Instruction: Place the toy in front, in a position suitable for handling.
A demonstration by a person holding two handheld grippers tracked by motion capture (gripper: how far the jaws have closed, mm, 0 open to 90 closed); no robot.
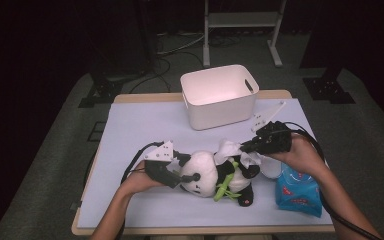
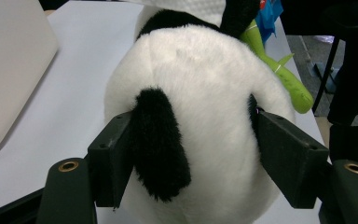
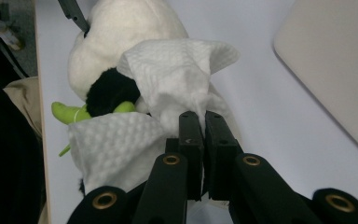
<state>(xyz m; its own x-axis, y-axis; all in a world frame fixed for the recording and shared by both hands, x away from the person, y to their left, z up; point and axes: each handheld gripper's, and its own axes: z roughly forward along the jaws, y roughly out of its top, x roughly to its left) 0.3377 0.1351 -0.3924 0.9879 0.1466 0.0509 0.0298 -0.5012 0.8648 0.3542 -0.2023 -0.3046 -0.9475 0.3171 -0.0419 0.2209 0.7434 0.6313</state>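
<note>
A panda plush [image 1: 206, 175] lies on its side on the pale table cover [image 1: 140, 130], head toward the left, with a green bamboo sprig [image 1: 225, 190] at its belly. My left gripper [image 1: 188, 167] is shut on the panda's head [image 2: 200, 93], one pad on the black ear and the other on the far cheek. A white paper tissue [image 1: 232, 151] is draped over the panda's body. My right gripper [image 1: 246, 146] is shut on a pinched fold of that tissue [image 3: 177, 70], its jaws [image 3: 204, 119] pressed together just above the plush [image 3: 121, 32].
A white plastic bin [image 1: 220, 112] with handle slots stands behind the panda at the table's middle back. A blue tissue pack [image 1: 297, 192] lies near the front right edge, under my right forearm. Cables trail from both grippers.
</note>
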